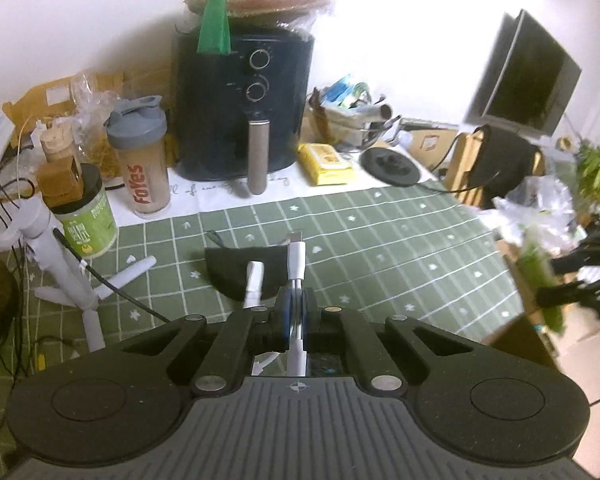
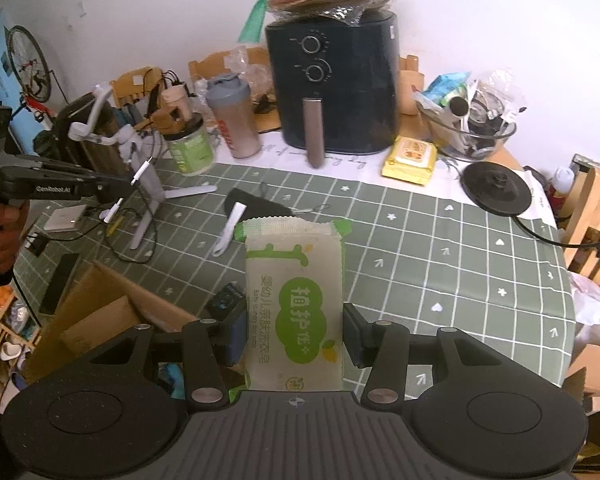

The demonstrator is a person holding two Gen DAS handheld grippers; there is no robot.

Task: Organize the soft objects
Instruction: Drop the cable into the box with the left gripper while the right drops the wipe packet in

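Left hand-held gripper (image 1: 295,312) pinching white cable (image 1: 296,256), tilted down over tablecloth (image 1: 380,248).

White cable (image 1: 296,264) with plug ends up, pinched in the tongs; green-and-white wrapped soap bar (image 2: 296,308) upright, held off the desk; black fabric mask (image 1: 244,270) flat on the cloth.

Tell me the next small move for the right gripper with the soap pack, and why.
Probably carry the soap pack down and to the left, over the open cardboard box, then let go. The right gripper has its jaws clamped on the pack, held above the table edge, and the box sits just beside it. The left gripper, gripping a white cable, is farther left.
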